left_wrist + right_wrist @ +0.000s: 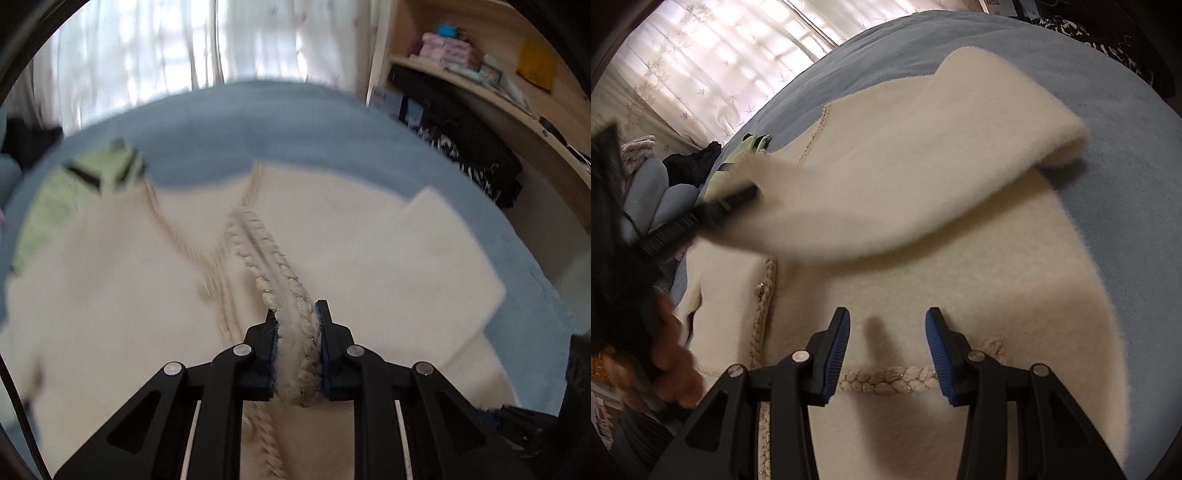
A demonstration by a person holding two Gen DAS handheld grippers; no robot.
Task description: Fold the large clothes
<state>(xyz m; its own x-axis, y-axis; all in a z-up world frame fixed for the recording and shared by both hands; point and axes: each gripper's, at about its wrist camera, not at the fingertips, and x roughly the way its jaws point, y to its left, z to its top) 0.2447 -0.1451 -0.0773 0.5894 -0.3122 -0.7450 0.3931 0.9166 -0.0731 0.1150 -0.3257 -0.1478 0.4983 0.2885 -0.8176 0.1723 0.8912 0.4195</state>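
Note:
A cream fuzzy garment with braided trim lies spread on a blue bed cover. My left gripper is shut on a braided trim edge, which rises out of the jaws toward the bed. In the right wrist view that lifted cream flap hangs over the rest of the garment, with a black finger of the left gripper at its left end. My right gripper stands open just above the flat cream fabric. A braided trim band runs across between its fingers, untouched by the pads.
A light green garment lies at the bed's far left. Dark clothes are piled by a wooden shelf on the right. Sheer curtains hang behind the bed. Grey pillows and a hand are at the left.

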